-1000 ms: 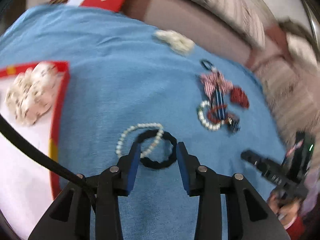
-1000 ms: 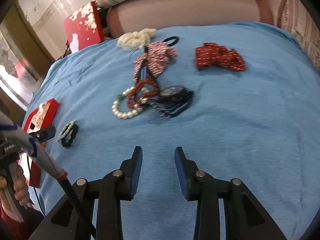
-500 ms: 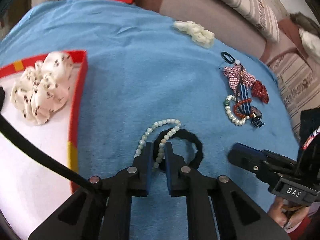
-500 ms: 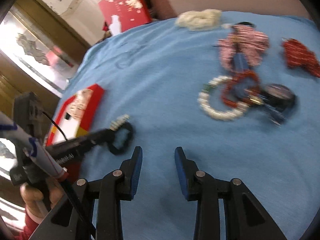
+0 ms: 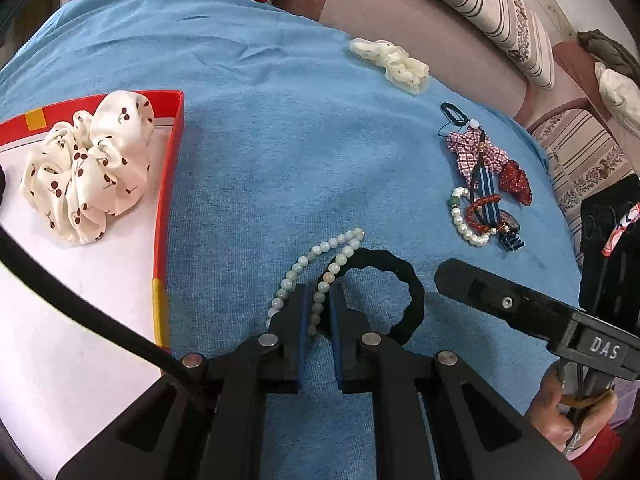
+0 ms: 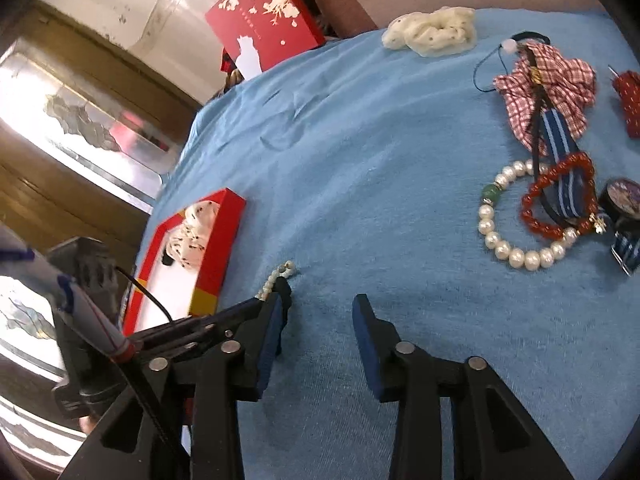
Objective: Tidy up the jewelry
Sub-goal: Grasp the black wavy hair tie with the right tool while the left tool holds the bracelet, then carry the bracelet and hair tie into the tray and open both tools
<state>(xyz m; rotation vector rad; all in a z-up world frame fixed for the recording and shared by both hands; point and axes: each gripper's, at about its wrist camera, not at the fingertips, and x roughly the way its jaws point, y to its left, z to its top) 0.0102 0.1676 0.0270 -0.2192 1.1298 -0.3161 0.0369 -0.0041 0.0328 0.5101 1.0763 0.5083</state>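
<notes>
Left tongs (image 5: 318,312): low centre of left view, pinching one strand of pale bead bracelet (image 5: 316,256); bracelet lay on blue cloth (image 5: 280,152), overlapping black hair tie (image 5: 400,280) just right of it.
Right tongs (image 6: 316,320): low centre of right view, jaws opening, only cloth between them; seen also at right edge of left view.
Red tray (image 5: 170,200): left of left view, held cherry-print scrunchie (image 5: 88,168).
Cream scrunchie (image 5: 388,60): upper right, near cloth's far edge.
Cluster at right of right view: pearl bracelet (image 6: 504,248), red bracelet (image 6: 536,216), striped-strap watch (image 6: 624,196), checked scrunchie (image 6: 560,80), red dotted scrunchie (image 6: 630,100), touching or overlapping.
Red box (image 6: 264,20): upper left of right view, beyond cloth.
</notes>
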